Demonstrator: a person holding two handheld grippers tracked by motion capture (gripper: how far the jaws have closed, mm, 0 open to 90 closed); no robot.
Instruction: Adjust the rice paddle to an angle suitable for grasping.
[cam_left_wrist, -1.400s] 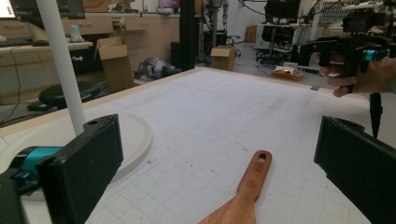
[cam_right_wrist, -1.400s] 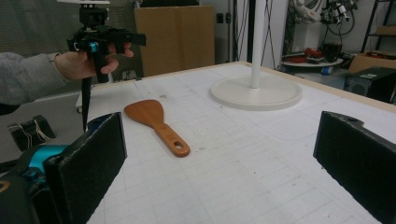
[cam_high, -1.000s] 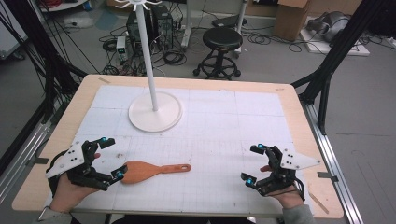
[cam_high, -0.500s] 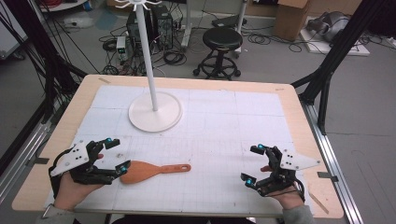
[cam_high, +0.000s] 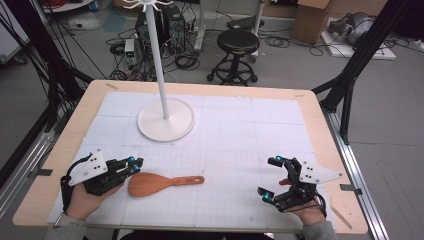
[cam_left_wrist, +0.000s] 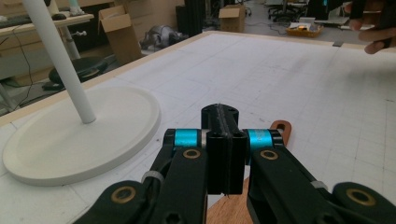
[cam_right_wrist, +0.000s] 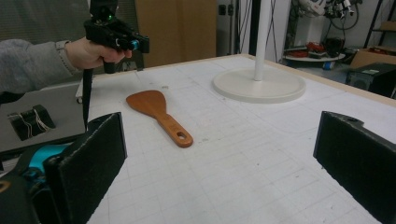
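Wooden spatula (cam_high: 161, 183) lies flat just beyond my left hand-held gripper (cam_high: 134, 164), jaws just clenched empty above its blade. Right hand-held gripper (cam_high: 270, 177) released; open counter (cam_high: 240, 135) between.

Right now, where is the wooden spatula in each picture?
High view: wooden spatula lies low left of centre.
Left gripper view: at the bottom, behind the jaws.
Right gripper view: left of centre.
Shared landmark: the white stand base.
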